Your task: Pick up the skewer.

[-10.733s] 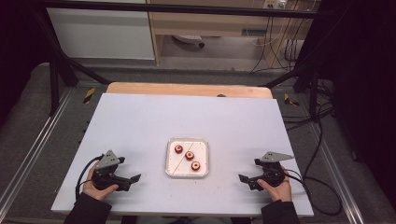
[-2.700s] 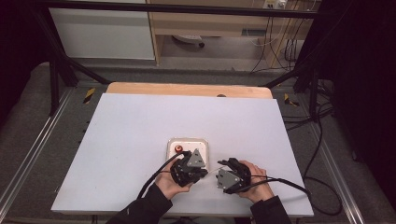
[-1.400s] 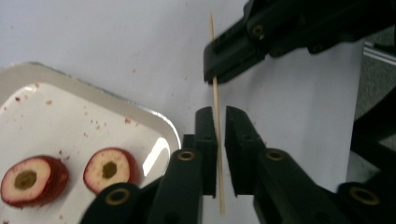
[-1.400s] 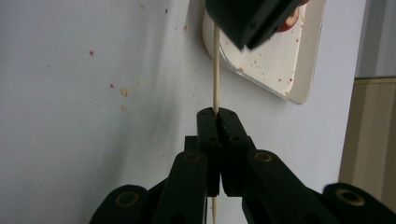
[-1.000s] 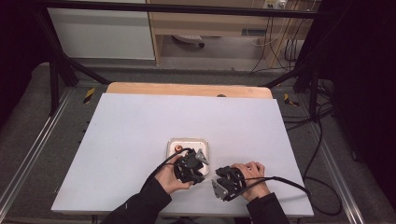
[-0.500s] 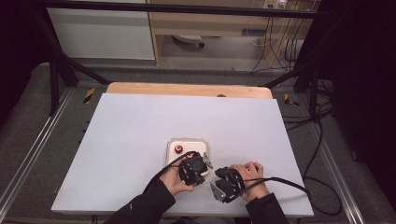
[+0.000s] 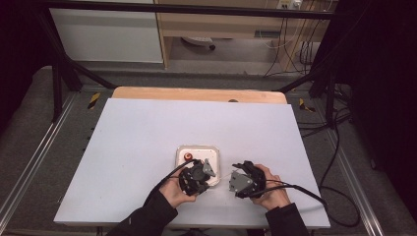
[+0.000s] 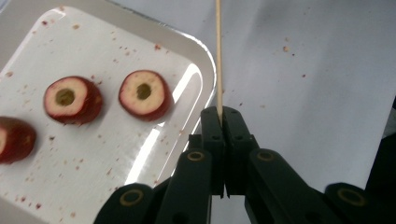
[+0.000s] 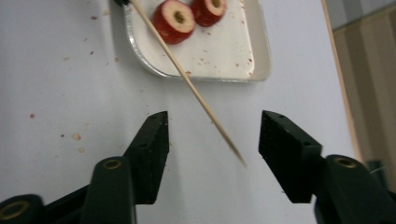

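Observation:
My left gripper (image 8: 220, 112) is shut on a thin wooden skewer (image 8: 218, 56) that points away over the table, just past the corner of a white tray (image 8: 196, 46). On the tray lie three red cored fruit slices, the nearest (image 8: 144, 94) just left of the skewer. My right gripper (image 9: 212, 126) is open, and the skewer (image 9: 196, 93) runs slantwise between its jaws without touching them, tip toward the camera. In the high view the left gripper (image 7: 196, 177) and right gripper (image 7: 243, 181) sit close together at the tray's (image 7: 197, 150) near edge.
The white table (image 7: 147, 137) carries small red crumbs around the tray. A wooden strip (image 7: 196, 94) edges its far side. Cables (image 7: 305, 189) trail from both grippers toward the near right. Dark frame posts stand left and right of the table.
Both grippers have come in from the table's near corners to the tray. The left one now holds a skewer. Over the last second the right gripper has edged up toward the left one.

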Tool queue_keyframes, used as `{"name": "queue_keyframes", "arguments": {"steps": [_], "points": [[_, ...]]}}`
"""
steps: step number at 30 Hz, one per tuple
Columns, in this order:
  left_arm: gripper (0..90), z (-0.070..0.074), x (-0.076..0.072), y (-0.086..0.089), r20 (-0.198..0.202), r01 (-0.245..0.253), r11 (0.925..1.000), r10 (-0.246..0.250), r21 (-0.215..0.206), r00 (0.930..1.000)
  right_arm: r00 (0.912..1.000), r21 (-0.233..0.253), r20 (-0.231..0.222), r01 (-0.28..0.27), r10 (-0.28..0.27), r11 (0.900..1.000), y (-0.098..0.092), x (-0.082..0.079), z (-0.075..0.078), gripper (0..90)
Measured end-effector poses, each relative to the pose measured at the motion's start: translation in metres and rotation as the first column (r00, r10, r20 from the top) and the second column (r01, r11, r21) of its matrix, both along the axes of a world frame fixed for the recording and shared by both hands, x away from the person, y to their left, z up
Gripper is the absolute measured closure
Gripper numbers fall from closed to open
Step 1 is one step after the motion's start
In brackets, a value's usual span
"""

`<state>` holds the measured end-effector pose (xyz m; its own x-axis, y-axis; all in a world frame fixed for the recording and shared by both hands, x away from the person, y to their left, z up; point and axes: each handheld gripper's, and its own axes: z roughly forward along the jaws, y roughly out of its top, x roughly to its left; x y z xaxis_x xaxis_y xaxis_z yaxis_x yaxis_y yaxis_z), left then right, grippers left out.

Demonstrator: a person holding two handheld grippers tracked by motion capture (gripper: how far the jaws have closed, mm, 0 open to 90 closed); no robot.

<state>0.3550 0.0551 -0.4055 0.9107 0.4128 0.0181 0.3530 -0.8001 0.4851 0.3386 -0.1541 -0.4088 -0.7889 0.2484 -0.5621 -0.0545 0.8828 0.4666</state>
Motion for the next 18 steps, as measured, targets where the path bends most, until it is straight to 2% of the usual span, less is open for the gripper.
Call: {"name": "queue_keyframes", "arguments": {"steps": [1,3,4,5,8,9,10,11,12,14,15,16,17,18], "points": [[88.6,0.0,0.0,0.003,0.0,-0.001,1.0,0.001,0.0,1.0,0.9996,0.032,-0.019,0.023,-0.022,0.999,-0.003,0.002,0.0,38.1],[88.7,0.0,-0.001,0.014,0.008,-0.019,0.9998,0.019,-0.009,0.9998,0.9953,0.103,-0.061,0.081,-0.075,0.991,-0.009,0.005,0.0,33.3],[88.6,0.0,-0.001,0.014,0.008,-0.019,0.9998,0.019,-0.009,0.9998,0.9953,0.103,-0.061,0.081,-0.075,0.991,-0.009,0.005,0.0,33.3],[88.6,0.0,-0.002,0.017,0.011,-0.025,0.9996,0.025,-0.015,0.9996,0.9873,0.161,-0.111,0.131,-0.114,0.978,-0.015,0.007,0.0,29.1],[88.7,-0.001,-0.004,0.03,0.016,-0.046,0.9979,0.047,-0.044,0.9988,0.9637,0.227,-0.201,0.22,-0.176,0.949,-0.023,0.011,-0.002,24.2],[88.7,-0.002,-0.005,0.034,0.021,-0.056,0.9969,0.057,-0.055,0.9981,0.9637,0.227,-0.201,0.22,-0.176,0.949,-0.023,0.011,-0.002,24.2],[88.6,-0.002,-0.006,0.038,0.026,-0.062,0.996,0.064,-0.064,0.9976,0.9542,0.24,-0.229,0.247,-0.193,0.939,-0.026,0.012,-0.003,23.1],[88.6,-0.002,-0.007,0.042,0.032,-0.072,0.9943,0.075,-0.078,0.9967,0.9355,0.257,-0.275,0.294,-0.222,0.92,-0.029,0.013,-0.005,19.7],[88.6,-0.002,-0.007,0.046,0.036,-0.078,0.993,0.081,-0.089,0.996,0.9272,0.269,-0.296,0.311,-0.229,0.911,-0.031,0.014,-0.007,18.9],[88.6,-0.002,-0.009,0.055,0.045,-0.097,0.9885,0.103,-0.116,0.9937,0.9111,0.287,-0.333,0.343,-0.243,0.894,-0.034,0.016,-0.009,15.5],[88.6,-0.002,-0.01,0.059,0.049,-0.106,0.9856,0.113,-0.131,0.9923,0.9111,0.287,-0.333,0.343,-0.243,0.894,-0.034,0.016,-0.009,15.5],[88.6,-0.002,-0.01,0.063,0.057,-0.116,0.9822,0.126,-0.148,0.9904,0.9009,0.29,-0.35,0.365,-0.257,0.885,-0.035,0.016,-0.01,13.7],[88.6,-0.002,-0.011,0.067,0.062,-0.126,0.9789,0.138,-0.161,0.9886,0.8812,0.292,-0.387,0.396,-0.271,0.871,-0.036,0.018,-0.011,10.5],[88.6,-0.003,-0.012,0.072,0.063,-0.133,0.9757,0.146,-0.174,0.9874,0.8812,0.292,-0.387,0.396,-0.271,0.871,-0.036,0.018,-0.011,10.5]]}}
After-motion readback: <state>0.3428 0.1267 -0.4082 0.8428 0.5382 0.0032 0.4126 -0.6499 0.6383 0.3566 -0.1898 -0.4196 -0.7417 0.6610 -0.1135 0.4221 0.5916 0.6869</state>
